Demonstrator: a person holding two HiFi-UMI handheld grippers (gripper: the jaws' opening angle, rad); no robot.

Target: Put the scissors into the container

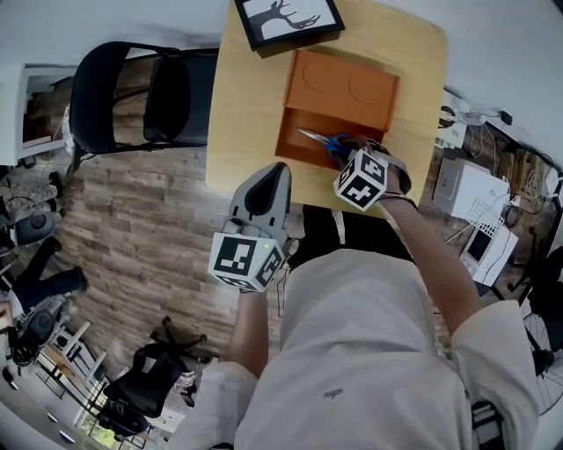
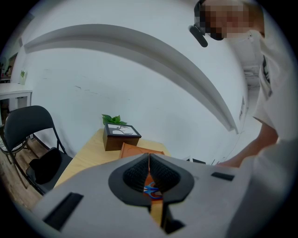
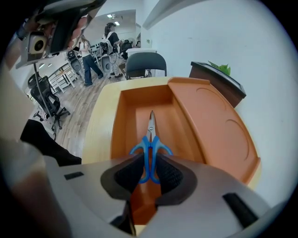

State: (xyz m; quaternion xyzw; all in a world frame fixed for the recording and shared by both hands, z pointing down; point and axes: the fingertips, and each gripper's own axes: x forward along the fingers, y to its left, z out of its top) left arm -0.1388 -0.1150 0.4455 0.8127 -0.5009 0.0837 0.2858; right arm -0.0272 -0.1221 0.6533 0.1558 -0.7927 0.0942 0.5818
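The scissors (image 1: 318,141) have blue handles and short steel blades. My right gripper (image 1: 345,151) is shut on the handles and holds them over the open compartment of the orange container (image 1: 339,92), on the wooden table. In the right gripper view the scissors (image 3: 150,139) point straight ahead along the compartment, handles pinched in my right gripper (image 3: 149,172); whether the tips touch the container (image 3: 214,125) floor I cannot tell. My left gripper (image 1: 274,171) hangs at the table's front edge, shut and empty. Between the shut jaws of the left gripper (image 2: 149,174), the scissors (image 2: 152,189) show.
A framed deer picture (image 1: 288,19) stands behind the container at the table's far edge, with a small green plant (image 2: 114,119) behind it. A black folding chair (image 1: 141,92) stands left of the table. White devices and cables (image 1: 471,189) lie on the floor at right.
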